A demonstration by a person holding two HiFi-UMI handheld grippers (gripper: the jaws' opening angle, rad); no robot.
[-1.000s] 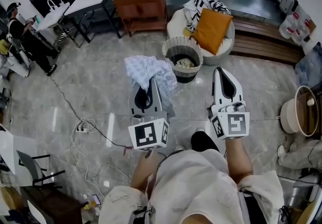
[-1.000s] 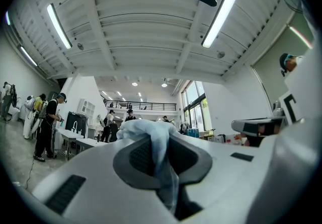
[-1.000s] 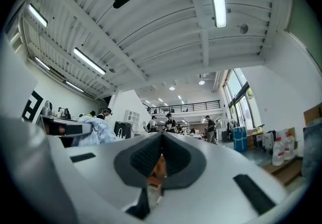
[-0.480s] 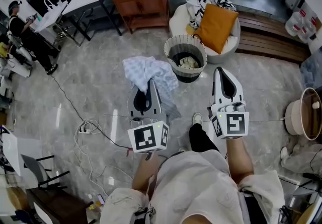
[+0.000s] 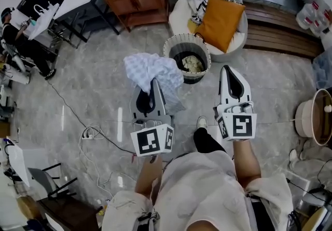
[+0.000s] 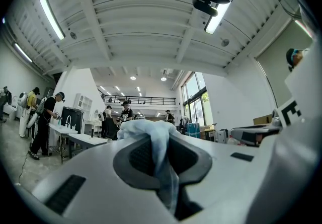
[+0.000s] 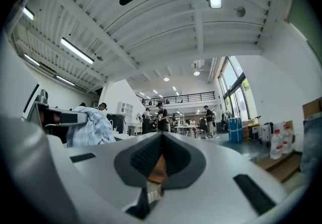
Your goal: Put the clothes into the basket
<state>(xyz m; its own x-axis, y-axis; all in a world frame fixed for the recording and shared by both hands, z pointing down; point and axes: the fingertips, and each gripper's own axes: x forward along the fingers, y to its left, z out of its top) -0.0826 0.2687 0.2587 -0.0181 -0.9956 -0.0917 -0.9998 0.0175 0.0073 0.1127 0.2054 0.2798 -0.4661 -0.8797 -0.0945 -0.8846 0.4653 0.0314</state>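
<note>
Overhead, your left gripper (image 5: 154, 85) clamps a crumpled pale blue checked cloth (image 5: 149, 69), which bunches over its jaw tips above the grey marble floor (image 5: 93, 95), near the round woven laundry basket (image 5: 169, 50) with a dark lining (a cream garment (image 5: 192, 63) already lies inside). Your right gripper (image 5: 226, 68), level beside it, has its jaws pressed together on nothing.

Cream shirt (image 5: 199, 186), sleeves (image 5: 122, 208) perhaps rolled; grey-white left claw (image 5: 154, 85), right claw (image 5: 227, 70); black-square marker cubes (image 5: 152, 140).
</note>
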